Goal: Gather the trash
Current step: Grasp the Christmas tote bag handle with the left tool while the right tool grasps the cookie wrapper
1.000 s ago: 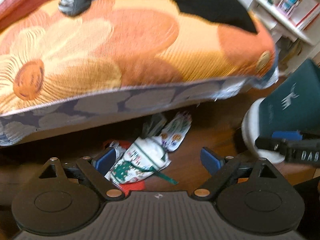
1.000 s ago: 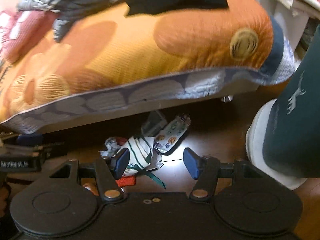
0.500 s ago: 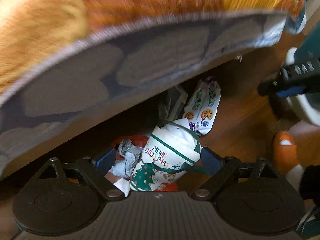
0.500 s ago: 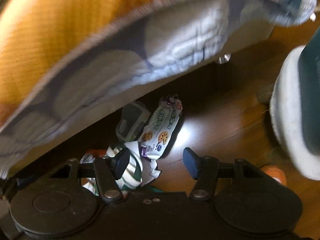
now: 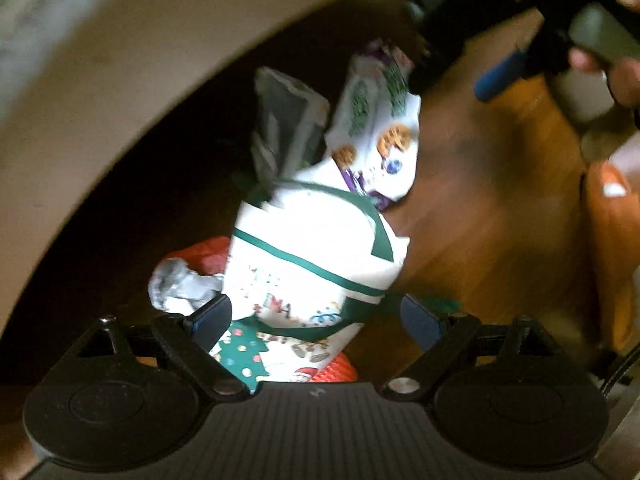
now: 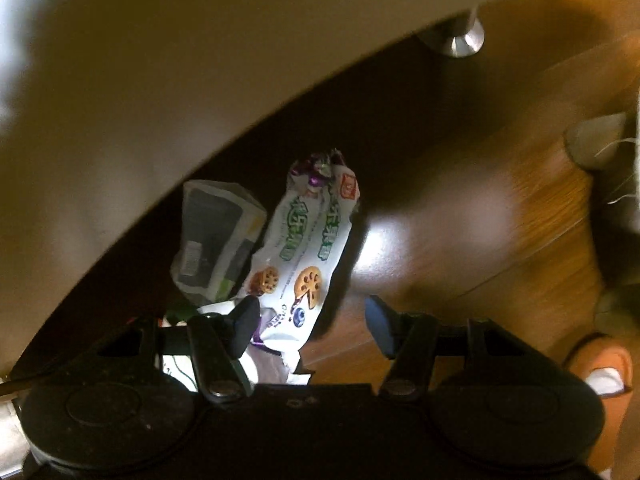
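A pile of trash lies on the wooden floor under a sofa edge. In the left wrist view, a white Christmas-print paper bag with green trim [image 5: 316,264] sits between the fingers of my open left gripper [image 5: 316,318]. Beside it lie crumpled grey paper [image 5: 180,284], something red [image 5: 204,256], a grey-green packet [image 5: 286,128] and a white cookie wrapper [image 5: 380,136]. In the right wrist view, my open right gripper [image 6: 314,330] is low over the near end of the cookie wrapper [image 6: 304,252], with the grey-green packet [image 6: 216,240] to its left.
The beige sofa base [image 5: 120,80] overhangs the pile from the upper left; it also shows in the right wrist view [image 6: 160,60] with a metal leg [image 6: 460,40]. The other gripper's body [image 5: 460,12] is at the upper right. An orange slipper [image 5: 608,248] is at the right.
Both grippers have dropped low and pushed in under the sofa toward the trash pile. The flowered cushion has left both views. Both stay open.
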Available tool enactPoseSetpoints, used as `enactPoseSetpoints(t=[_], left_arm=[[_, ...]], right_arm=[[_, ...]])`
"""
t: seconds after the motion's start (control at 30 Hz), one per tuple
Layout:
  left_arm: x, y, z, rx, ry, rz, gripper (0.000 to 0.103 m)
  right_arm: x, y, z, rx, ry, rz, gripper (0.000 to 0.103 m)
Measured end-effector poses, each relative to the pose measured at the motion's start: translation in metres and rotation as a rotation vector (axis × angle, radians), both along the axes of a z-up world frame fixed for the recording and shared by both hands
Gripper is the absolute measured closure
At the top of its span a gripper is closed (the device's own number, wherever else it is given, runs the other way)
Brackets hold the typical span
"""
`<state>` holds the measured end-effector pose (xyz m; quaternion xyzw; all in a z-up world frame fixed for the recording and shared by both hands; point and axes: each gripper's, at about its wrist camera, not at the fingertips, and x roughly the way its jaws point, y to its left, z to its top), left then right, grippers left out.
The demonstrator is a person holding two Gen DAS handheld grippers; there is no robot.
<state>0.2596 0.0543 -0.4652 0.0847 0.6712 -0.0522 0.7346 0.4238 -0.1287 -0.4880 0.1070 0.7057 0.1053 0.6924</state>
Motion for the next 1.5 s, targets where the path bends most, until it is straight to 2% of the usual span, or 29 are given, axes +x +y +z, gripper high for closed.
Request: enactPoseSetpoints(t=[0.17,0.5,0.67,0.73,0.77,0.8,0.83,0.97,1.17,1.5], left_arm=[[0.001,-0.013,-0.026,0.006,0.021,-0.014,0.011],[0.008,-0.011,-0.054,0.021,0.041,0.056,0.012],[0.008,-0.009,-0.061,0.026,0.039,0.065,0.022],[0.007,-0.009,-0.061,0.026,0.037,0.073,0.025],[0.005,-0.008,-0.06,0.021,0.039,0.078,0.028],[0.005,-0.005,-0.059,0.018,0.04,0.083,0.03],[0.005,-0.004,-0.059,0.018,0.039,0.088,0.034],[0.009,0.0,-0.054,0.016,0.04,0.115,0.048],[0.012,0.008,-0.037,0.0,0.042,0.149,0.067],[0.013,0.022,0.009,-0.059,0.055,0.226,0.076]], right_arm=[[0.0,0.007,-0.024,0.003,0.012,0.01,0.045],[0.005,0.013,-0.052,-0.009,0.011,-0.007,0.046],[0.005,0.017,-0.061,-0.008,-0.004,0.004,0.048],[0.006,0.02,-0.065,-0.009,-0.007,0.01,0.06],[0.006,0.021,-0.067,-0.01,0.003,0.014,0.081],[0.007,0.022,-0.07,-0.01,0.017,0.016,0.095],[0.007,0.025,-0.073,-0.015,0.021,0.016,0.096],[0.006,0.028,-0.069,-0.018,-0.011,0.033,0.102],[0.004,0.031,-0.048,-0.061,-0.065,0.057,0.103],[-0.01,0.028,-0.002,-0.117,-0.086,0.031,0.103]])
